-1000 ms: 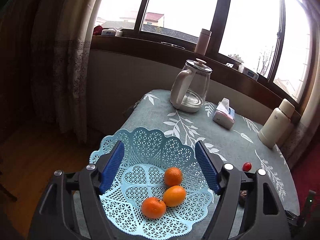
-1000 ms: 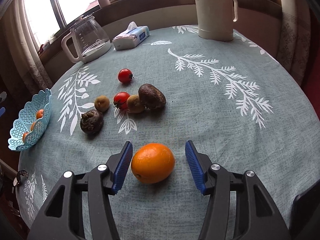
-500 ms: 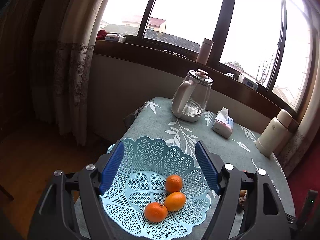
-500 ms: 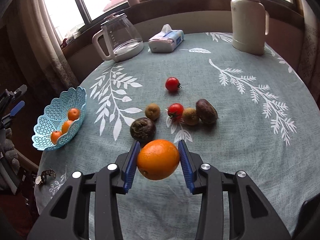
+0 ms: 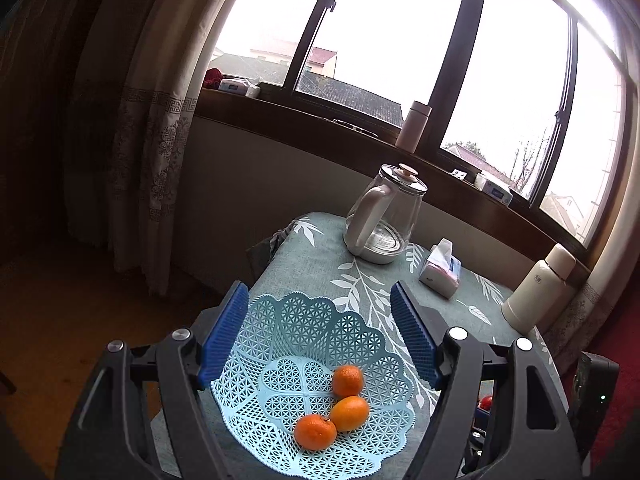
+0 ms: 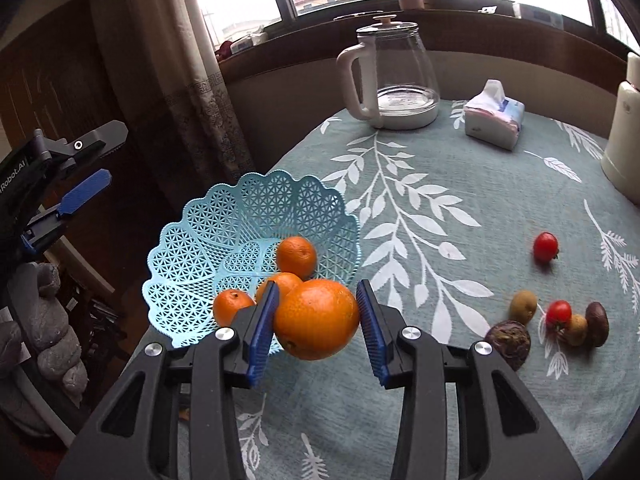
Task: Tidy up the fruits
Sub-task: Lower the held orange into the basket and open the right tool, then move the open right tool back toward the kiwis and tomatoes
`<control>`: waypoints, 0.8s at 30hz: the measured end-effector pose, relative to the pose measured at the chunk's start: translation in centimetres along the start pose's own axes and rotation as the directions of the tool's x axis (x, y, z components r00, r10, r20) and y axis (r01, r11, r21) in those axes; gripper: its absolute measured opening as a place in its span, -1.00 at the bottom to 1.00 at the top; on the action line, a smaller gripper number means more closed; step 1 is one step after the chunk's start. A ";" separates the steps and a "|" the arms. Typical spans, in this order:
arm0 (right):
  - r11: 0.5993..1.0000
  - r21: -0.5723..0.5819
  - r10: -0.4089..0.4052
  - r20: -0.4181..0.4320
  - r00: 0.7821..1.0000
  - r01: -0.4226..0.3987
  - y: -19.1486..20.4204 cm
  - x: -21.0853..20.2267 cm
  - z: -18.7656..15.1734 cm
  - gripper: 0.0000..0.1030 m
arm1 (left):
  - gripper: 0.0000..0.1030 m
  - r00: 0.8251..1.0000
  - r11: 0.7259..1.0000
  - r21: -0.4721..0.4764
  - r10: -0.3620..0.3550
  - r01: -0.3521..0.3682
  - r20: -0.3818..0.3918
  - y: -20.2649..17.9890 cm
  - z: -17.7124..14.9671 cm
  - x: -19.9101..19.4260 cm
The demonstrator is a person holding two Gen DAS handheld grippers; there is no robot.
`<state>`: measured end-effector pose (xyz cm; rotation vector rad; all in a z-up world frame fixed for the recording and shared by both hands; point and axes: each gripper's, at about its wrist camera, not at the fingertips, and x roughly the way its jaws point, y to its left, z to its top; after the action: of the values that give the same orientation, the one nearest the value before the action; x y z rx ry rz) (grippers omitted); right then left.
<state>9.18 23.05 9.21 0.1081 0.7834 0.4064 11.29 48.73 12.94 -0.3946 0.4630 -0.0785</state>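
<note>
Tablecloth (image 6: 460, 380): basket (image 6: 200, 240) holds 3 tangerines (image 6: 296, 257)

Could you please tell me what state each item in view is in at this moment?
Right gripper: shut on the large round orange, held above the table.
Left gripper: open, empty.
Light blue lattice plastic basket: upright, holding three small mandarins.
Glass kettle with white handle: lid on, looks empty.
White tissue box: tissue sticking out.
</note>
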 end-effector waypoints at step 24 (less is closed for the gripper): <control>0.981 0.187 0.042 0.033 0.999 -0.047 -2.3 0.6 -1.8 0.13 | 0.58 1.000 0.999 0.024 -0.021 0.021 -0.012 -1.0 -0.5 0.1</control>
<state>9.01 21.08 7.04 0.3080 0.7907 0.3718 11.21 47.62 12.84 -0.3756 0.4689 -0.1067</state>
